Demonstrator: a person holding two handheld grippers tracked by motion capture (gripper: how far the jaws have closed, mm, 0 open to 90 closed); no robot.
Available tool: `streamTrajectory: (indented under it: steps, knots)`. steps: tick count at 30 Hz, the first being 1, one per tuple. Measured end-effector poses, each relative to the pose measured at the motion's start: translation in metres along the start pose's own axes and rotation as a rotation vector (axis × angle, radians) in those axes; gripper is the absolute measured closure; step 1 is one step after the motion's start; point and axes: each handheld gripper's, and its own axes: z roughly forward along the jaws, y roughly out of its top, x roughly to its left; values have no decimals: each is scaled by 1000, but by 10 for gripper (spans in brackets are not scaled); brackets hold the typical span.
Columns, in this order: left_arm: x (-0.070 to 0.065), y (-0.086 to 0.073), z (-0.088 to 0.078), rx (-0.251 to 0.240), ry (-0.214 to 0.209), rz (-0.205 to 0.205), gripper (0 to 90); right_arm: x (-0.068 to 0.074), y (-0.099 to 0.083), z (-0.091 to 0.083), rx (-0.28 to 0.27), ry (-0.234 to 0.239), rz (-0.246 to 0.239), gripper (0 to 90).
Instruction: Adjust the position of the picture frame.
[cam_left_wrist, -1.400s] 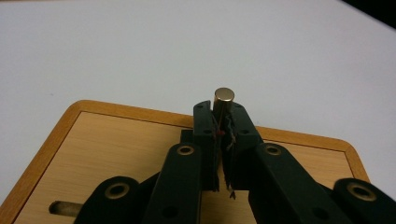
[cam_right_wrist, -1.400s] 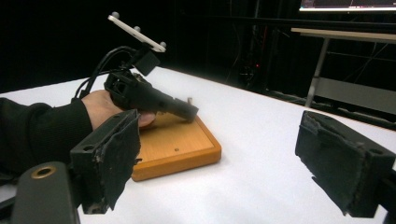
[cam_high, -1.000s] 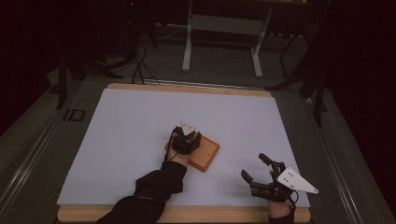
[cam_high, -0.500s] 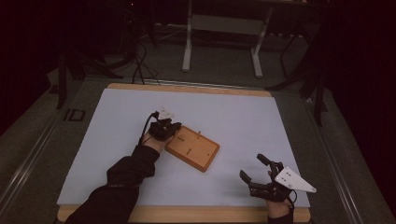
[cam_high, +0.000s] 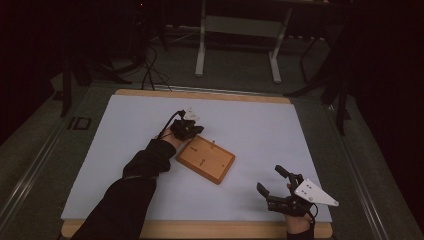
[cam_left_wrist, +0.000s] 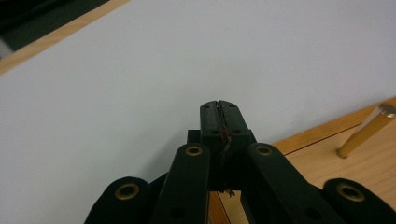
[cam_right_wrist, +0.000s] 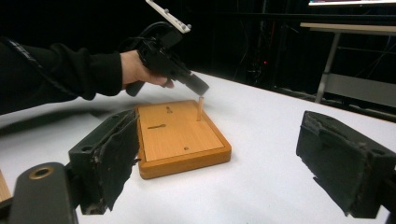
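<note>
Left gripper (cam_high: 192, 129) held above the far-left corner of the wooden board (cam_high: 206, 159), jaws pressed fully together with nothing between the pads (just drawn shut, a frayed thread showing along the seam in the left gripper view (cam_left_wrist: 219, 109)). Tip pointing out past the board's edge toward bare white table sheet (cam_high: 125, 150). Just to the right of and below those shut jaws, in the left gripper view, a slim wooden peg (cam_left_wrist: 366, 130) standing up from the board, leaning slightly, capped with a pale end, apart from the jaws. From the right gripper view, same peg (cam_right_wrist: 201, 108) seen directly under the left gripper's (cam_right_wrist: 198, 86) black nose, close beneath it, contact not clear. Dark slots and a small hole marked on the board's top face (cam_right_wrist: 180, 130).

Right gripper (cam_high: 280, 187) parked near the front right of the sheet, well apart from the board, jaws spread wide and empty, worn pads (cam_right_wrist: 114, 154) facing the board across open table.
</note>
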Motion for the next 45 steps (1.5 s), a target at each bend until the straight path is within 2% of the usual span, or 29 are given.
streamTrajectory:
  steps: [1, 2, 5, 15, 20, 22, 23, 25, 26, 28, 30, 35, 38, 42, 45]
  knots:
    - [2, -1, 2, 5, -7, 0, 900, 0, 0, 0, 1, 0, -1, 131]
    - [4, -2, 4, 18, 4, 3, 900, 1, 0, 0, 2, 0, -4, 131]
    - [11, -6, 8, 44, 0, -15, 900, 1, 0, -1, 3, 0, -5, 132]
    - [13, -7, 8, 50, -28, -8, 900, 0, 0, 0, 3, 0, -4, 132]
    - [14, -5, 5, 69, -29, 29, 900, 1, 0, 0, 4, -1, -4, 132]
    - [16, -4, 5, 79, -31, 29, 900, 0, 0, 0, 3, -2, -1, 132]
    - [16, -4, 6, 100, -17, 50, 900, 0, 0, 0, 3, -2, -1, 132]
    - [18, -6, 10, 121, -27, 57, 900, 0, 0, 0, 5, 1, 5, 132]
    - [18, -6, 10, 121, -27, 57, 900, 0, 0, 1, 4, 0, 2, 132]
    - [21, -10, 12, 100, -46, 25, 900, 0, 0, 0, 3, -1, -1, 132]
    - [21, -11, 11, 98, -48, 44, 900, 0, 0, -1, 1, -4, 2, 132]
    - [22, -14, 8, 91, -71, 35, 900, -1, -1, 0, 5, -1, 8, 132]
    - [20, -13, 8, 89, -95, 46, 900, 0, 0, 0, 5, -2, -3, 132]
    - [12, -14, 7, 100, -115, 62, 900, 0, 0, -1, 1, -6, 1, 132]
    - [8, -18, 3, 87, -131, 71, 900, -1, 0, -1, 0, -5, 1, 132]
